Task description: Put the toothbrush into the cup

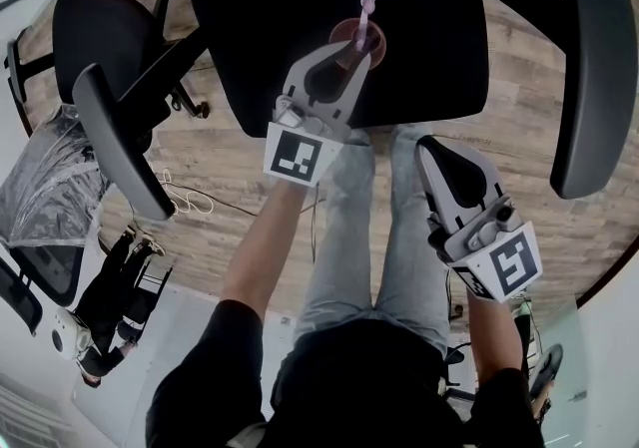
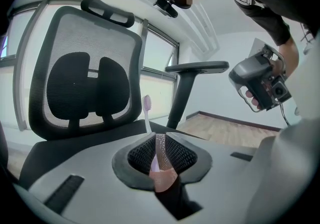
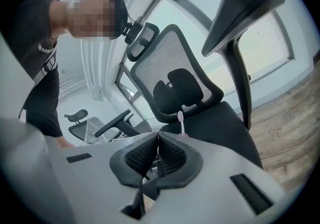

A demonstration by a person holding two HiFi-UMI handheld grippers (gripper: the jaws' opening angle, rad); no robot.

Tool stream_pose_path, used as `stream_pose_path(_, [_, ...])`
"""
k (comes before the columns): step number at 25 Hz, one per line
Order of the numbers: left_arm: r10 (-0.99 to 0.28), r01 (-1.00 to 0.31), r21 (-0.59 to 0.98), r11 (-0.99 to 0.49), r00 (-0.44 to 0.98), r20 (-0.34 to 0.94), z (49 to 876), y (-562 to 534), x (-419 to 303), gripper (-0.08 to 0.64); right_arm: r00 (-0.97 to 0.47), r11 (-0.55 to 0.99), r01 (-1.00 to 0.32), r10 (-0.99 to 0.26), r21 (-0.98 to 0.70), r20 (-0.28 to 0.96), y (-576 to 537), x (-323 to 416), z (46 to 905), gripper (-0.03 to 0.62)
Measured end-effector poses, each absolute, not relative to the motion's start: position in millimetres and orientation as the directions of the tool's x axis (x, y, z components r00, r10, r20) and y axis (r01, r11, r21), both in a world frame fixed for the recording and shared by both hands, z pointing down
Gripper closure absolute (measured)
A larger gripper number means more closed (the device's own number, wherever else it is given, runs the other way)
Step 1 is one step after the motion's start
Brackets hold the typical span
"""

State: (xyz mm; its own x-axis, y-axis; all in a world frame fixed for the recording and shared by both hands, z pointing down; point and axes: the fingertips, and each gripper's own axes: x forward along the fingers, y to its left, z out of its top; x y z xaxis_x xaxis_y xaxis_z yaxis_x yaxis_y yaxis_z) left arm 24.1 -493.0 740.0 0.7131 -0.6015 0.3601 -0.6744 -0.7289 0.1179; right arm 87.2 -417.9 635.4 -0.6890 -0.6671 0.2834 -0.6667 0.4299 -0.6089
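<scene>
A reddish translucent cup (image 1: 361, 37) stands on the black chair seat (image 1: 429, 37). A lilac toothbrush (image 1: 366, 5) stands in it, head up. My left gripper (image 1: 347, 59) reaches to the cup's near rim and is shut on the cup wall. In the left gripper view the pink wall (image 2: 161, 168) is pinched between the pads, and the toothbrush (image 2: 147, 108) rises just behind the left gripper (image 2: 160, 148). My right gripper (image 1: 431, 149) hangs over the person's lap, shut and holding nothing. From the right gripper (image 3: 158, 148), the toothbrush (image 3: 181, 118) shows past the jaw tips.
Chair armrests (image 1: 120, 137) (image 1: 589, 67) flank the seat, and the mesh backrest (image 2: 85, 83) rises behind the cup. A plastic-wrapped chair (image 1: 50, 187) and a loose cable (image 1: 190, 202) are on the wooden floor at left. The person's legs (image 1: 349, 236) are below the seat.
</scene>
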Motion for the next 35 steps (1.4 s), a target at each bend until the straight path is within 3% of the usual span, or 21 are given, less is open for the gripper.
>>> stream_pose_path(12, [-0.598,-0.673,0.165,-0.721,0.724,0.343,672,-487,34,0.492,-0.699,0.513,-0.681,-0.668,-0.523,0.254,-431,94,571,0.571])
stream_pose_path(26, [-0.698,-0.713,0.201,-0.672,0.7,0.149,408,-478,-19,0.521,-0.679,0.635,-0.728,-0.72,-0.258,0.142,-463,88,324,0.571])
stream_pose_path(35, [-0.683,-0.687,0.22,-0.693,0.723,0.105,273,-437,-10,0.538,-0.569,0.548,-0.821,-0.81,-0.162,0.143,-444,156,212,0.569])
